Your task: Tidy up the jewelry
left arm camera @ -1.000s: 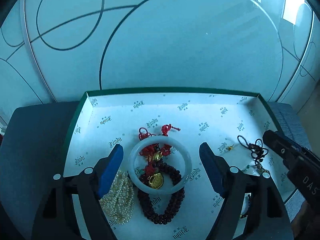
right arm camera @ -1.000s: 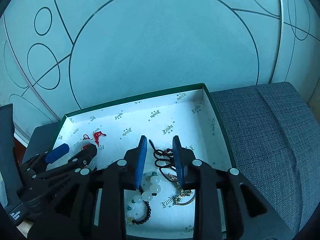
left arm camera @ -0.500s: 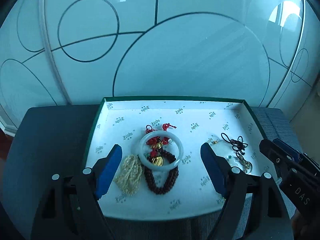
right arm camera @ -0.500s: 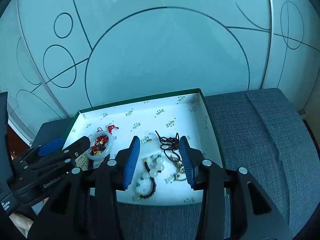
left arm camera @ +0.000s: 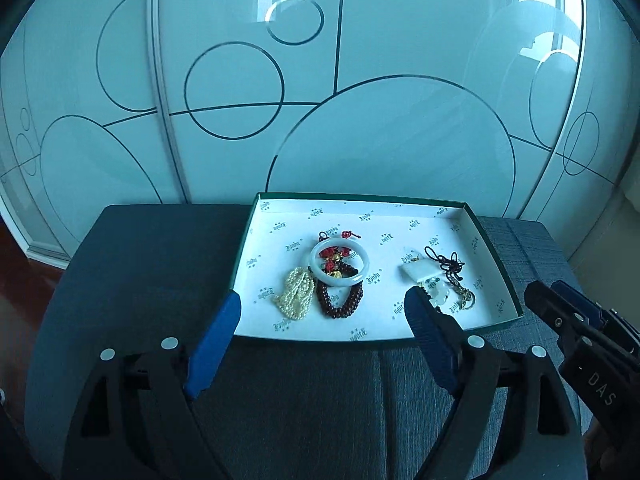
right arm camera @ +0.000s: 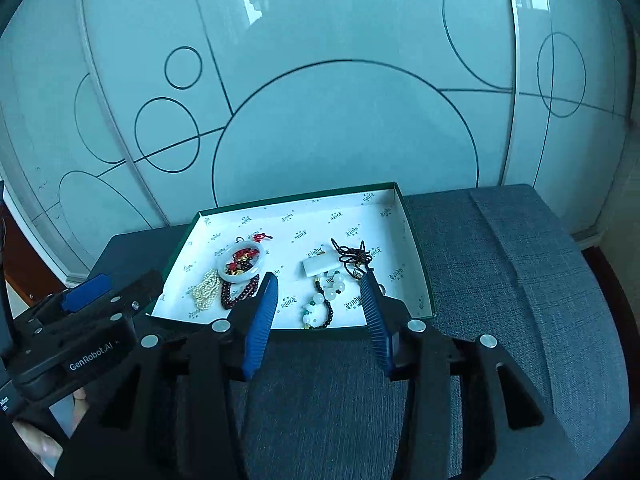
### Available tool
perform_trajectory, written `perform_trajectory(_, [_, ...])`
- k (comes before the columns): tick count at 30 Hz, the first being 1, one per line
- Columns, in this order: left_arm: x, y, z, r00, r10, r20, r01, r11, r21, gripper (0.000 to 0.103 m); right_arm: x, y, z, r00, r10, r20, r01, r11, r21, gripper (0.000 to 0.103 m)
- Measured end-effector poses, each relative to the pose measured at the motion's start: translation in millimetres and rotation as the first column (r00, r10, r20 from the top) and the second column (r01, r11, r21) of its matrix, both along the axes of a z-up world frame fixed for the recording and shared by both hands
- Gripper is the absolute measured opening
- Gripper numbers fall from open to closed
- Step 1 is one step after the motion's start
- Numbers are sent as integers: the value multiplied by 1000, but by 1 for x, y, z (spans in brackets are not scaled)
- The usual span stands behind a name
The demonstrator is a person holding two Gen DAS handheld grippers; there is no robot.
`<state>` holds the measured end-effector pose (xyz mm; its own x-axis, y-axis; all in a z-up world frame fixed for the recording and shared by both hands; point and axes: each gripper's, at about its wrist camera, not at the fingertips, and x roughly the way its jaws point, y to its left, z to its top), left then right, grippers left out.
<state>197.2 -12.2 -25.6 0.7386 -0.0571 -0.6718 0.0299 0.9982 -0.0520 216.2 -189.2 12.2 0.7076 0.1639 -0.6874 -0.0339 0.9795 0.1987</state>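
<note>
A green box (left arm camera: pixel 498 268) (right arm camera: pixel 424 276) lined with white paper sits on a grey seat. In it lie a pale jade bangle (left arm camera: pixel 339 266) (right arm camera: pixel 241 261) over a red-and-gold charm, a pearl strand (left arm camera: pixel 295 293) (right arm camera: pixel 206 289), a dark red bead bracelet (left arm camera: pixel 340 300) (right arm camera: pixel 236 294), a white tag (left arm camera: pixel 418 271) (right arm camera: pixel 319 267), a black cord knot (left arm camera: pixel 448 262) (right arm camera: pixel 354 255) and a white-and-green bead bracelet (right arm camera: pixel 326 300). My left gripper (left arm camera: pixel 322 314) is open and empty, in front of the box. My right gripper (right arm camera: pixel 320 294) is open and empty, near the box's front edge.
The grey fabric seat (right arm camera: pixel 512 280) extends to the right of the box and a darker cushion (left arm camera: pixel 152 272) to the left. A frosted glass wall with circle patterns (left arm camera: pixel 360 100) stands right behind. Wooden floor (right arm camera: pixel 20 264) shows at the far left.
Both grippers have pulled back and up from inside the box to in front of it. The right gripper's jaws have opened wider. The jewelry stays in the box.
</note>
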Motion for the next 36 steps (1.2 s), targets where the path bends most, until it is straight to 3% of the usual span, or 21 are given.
perform_trajectory(3, [-10,1,4,1000,-2,19,2,1000,-3,83,-7,4,5,1000,7,15,-7,1000,-8,50])
perform_trajectory(36, [-17,0,2,1000,19,17,-20,1000,24,83,-15,16,12,998,35,45,-33,998,-47,50])
